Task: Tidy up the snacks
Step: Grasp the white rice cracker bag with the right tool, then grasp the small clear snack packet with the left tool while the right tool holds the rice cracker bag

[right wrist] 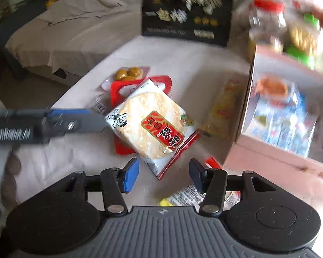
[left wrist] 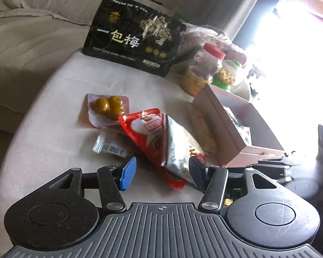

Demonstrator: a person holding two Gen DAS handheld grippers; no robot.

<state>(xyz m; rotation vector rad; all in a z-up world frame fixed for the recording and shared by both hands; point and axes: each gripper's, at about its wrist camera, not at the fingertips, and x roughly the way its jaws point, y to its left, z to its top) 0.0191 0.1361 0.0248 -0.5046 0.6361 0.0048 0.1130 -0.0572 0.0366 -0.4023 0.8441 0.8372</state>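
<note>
Left gripper [left wrist: 162,171] pitched down, jaws apart, nothing clamped; right gripper [right wrist: 164,175] pitched down more steeply, jaws apart and empty, with the left one reaching in at its left.

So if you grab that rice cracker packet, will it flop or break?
The rice cracker packet would probably stay fairly stiff, since round crackers fill it. Its glossy wrapper looks slippery. It leans on the red packet, so it may slide, and squeezed crackers could crack.

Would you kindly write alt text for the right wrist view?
An open, empty right claw hovers over a rice cracker packet on a beige cloth-covered table. A pink box of snacks sits right; the left claw reaches in.
</note>
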